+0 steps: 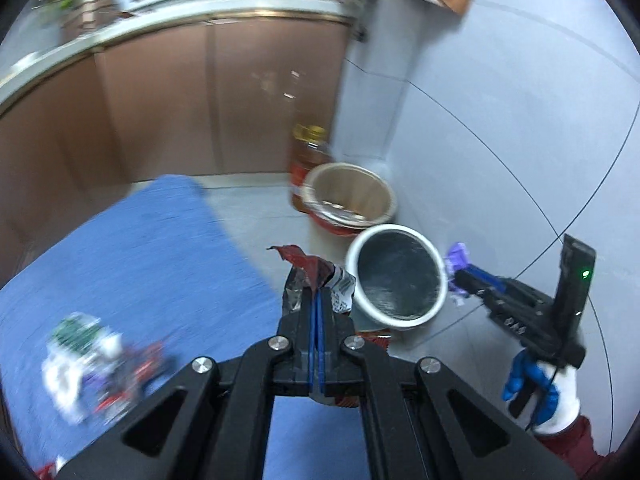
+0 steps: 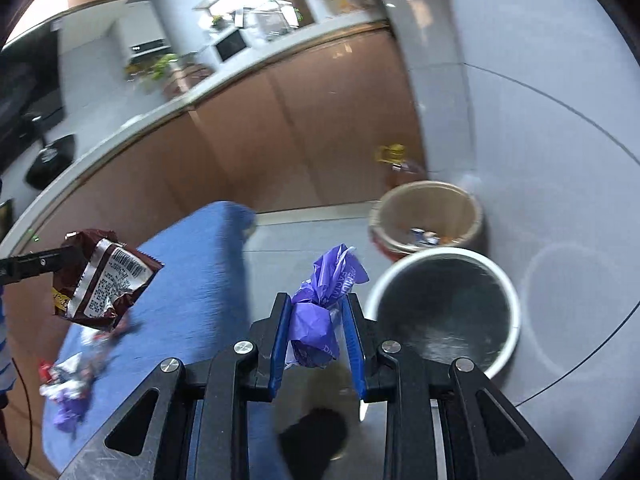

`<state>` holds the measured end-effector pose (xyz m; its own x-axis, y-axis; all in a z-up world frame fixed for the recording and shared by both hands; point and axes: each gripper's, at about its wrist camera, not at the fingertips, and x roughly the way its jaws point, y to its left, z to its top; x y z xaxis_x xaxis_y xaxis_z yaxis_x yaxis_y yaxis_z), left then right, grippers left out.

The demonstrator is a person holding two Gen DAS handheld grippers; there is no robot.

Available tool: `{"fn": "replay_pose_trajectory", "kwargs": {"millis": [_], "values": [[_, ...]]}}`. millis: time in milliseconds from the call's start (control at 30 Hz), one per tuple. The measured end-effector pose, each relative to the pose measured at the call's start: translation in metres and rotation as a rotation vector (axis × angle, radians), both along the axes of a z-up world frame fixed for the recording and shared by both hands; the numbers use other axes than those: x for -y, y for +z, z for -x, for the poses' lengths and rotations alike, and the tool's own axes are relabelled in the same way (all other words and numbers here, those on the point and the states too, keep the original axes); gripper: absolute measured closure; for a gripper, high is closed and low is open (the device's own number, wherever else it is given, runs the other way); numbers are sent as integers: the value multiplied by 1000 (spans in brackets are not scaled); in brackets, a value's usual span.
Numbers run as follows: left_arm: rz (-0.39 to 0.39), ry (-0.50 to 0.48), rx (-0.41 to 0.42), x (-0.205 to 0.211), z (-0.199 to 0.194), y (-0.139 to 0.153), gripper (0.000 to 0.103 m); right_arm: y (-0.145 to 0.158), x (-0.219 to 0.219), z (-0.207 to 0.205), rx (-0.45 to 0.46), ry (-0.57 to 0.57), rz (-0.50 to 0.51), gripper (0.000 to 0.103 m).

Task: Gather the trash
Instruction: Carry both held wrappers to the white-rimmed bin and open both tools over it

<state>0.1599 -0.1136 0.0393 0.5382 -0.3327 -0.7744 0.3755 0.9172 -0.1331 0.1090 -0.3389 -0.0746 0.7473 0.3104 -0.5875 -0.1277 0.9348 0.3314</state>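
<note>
On the blue cloth [image 2: 192, 280] at far left lies a blurred heap of loose wrappers [image 2: 68, 380], white, red and purple. The left gripper [image 1: 318, 300] has its jaws pressed together on a crumpled dark-red foil wrapper [image 2: 104, 280] with a silver back and barcode, held above the cloth's edge. The right gripper [image 2: 318, 320] pinches a scrunched purple wrapper [image 2: 320, 312] just beside the white-rimmed bin [image 2: 516, 320], near the tan bin [image 2: 472, 208] behind
</note>
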Motion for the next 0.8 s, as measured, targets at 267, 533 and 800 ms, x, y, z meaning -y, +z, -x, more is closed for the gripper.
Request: {"fn": "replay_pose_trajectory", "kwargs": {"millis": [267, 533, 800], "values": [[-8, -138, -106, 118, -87, -60, 103, -42, 41, -45, -69, -115, 46, 78], [-30, -165, -173, 179, -139, -109, 100, -72, 66, -69, -123, -184, 85, 76], [34, -176, -240, 191, -155, -133, 100, -89, 75, -71, -153, -220, 82, 74]]}}
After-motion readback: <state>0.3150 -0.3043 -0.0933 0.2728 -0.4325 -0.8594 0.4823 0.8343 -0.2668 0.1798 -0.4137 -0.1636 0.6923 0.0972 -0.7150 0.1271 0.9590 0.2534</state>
